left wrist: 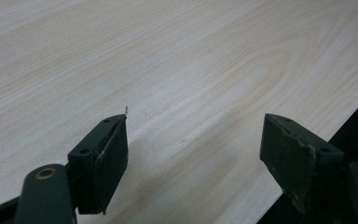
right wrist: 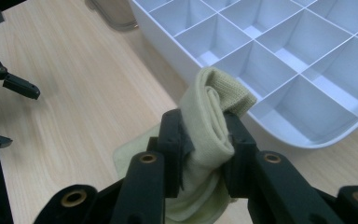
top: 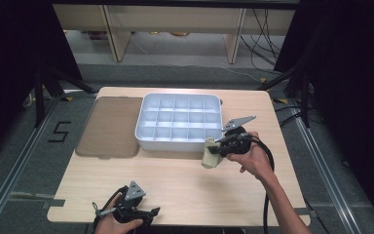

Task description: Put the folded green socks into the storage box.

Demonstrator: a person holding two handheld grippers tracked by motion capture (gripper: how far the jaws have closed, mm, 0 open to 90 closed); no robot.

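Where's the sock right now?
High view: the sock is clamped in the right hand-held gripper, right of centre, just off the white tray's near right corner.

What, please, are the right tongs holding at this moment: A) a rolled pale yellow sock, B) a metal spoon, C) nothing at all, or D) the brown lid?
A: the right tongs are clamped on a rolled pale yellow sock, held just in front of the white divided tray.
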